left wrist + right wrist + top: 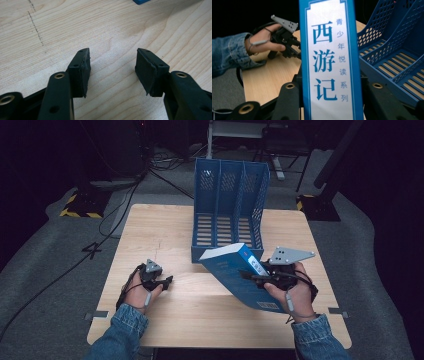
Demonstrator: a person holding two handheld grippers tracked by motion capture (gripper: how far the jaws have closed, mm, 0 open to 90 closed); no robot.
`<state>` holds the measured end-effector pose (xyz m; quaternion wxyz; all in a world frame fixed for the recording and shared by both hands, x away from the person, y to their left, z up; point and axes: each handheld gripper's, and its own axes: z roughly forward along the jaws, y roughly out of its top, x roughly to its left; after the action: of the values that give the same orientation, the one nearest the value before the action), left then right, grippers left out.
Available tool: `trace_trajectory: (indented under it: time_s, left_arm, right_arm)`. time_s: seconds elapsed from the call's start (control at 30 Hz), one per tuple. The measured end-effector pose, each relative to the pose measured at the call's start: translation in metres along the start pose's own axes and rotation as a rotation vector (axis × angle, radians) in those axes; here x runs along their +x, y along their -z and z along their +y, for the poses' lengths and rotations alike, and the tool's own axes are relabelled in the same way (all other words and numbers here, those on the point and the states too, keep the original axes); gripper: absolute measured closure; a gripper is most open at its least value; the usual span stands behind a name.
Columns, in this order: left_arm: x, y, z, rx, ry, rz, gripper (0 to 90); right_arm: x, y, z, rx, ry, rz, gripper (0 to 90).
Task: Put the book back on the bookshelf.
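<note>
A blue book (239, 276) is held tilted above the table's right front, with my right gripper (256, 276) shut on it. In the right gripper view its white spine (329, 62) with blue characters stands upright between the two black jaws. Just behind the book stands a blue file rack (230, 210) with three slots, open toward me; the same rack (397, 50) shows at the right of the right gripper view. My left gripper (169, 281) rests low over the wooden table (150, 230) at the left, open, its pads (83, 70) apart with bare wood between them.
The table's front edge (215, 340) lies near the person's denim sleeves. Cables (100, 230) run over the grey floor left of the table. Yellow-black stand bases (82, 207) sit at the back left and back right.
</note>
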<state>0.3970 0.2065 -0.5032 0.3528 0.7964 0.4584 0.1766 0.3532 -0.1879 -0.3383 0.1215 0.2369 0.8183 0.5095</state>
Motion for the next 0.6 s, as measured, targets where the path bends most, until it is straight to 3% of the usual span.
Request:
trace_trajectory:
  time_s: [0.07, 0.37, 0.6]
  left_arm:
    - [-0.002, -0.001, 0.0, 0.006, -0.018, 0.009, 42.4]
    - [-0.002, -0.002, 0.001, 0.008, -0.01, 0.014, 39.8]
    - [-0.002, -0.002, 0.002, 0.012, -0.009, 0.018, 38.5]
  right_arm:
    - [-0.001, 0.001, 0.003, -0.014, -0.02, -0.001, 62.2]
    - [-0.001, 0.009, 0.022, -0.059, -0.053, -0.006, 62.2]
    - [-0.007, 0.017, 0.033, -0.12, -0.132, -0.027, 62.1]
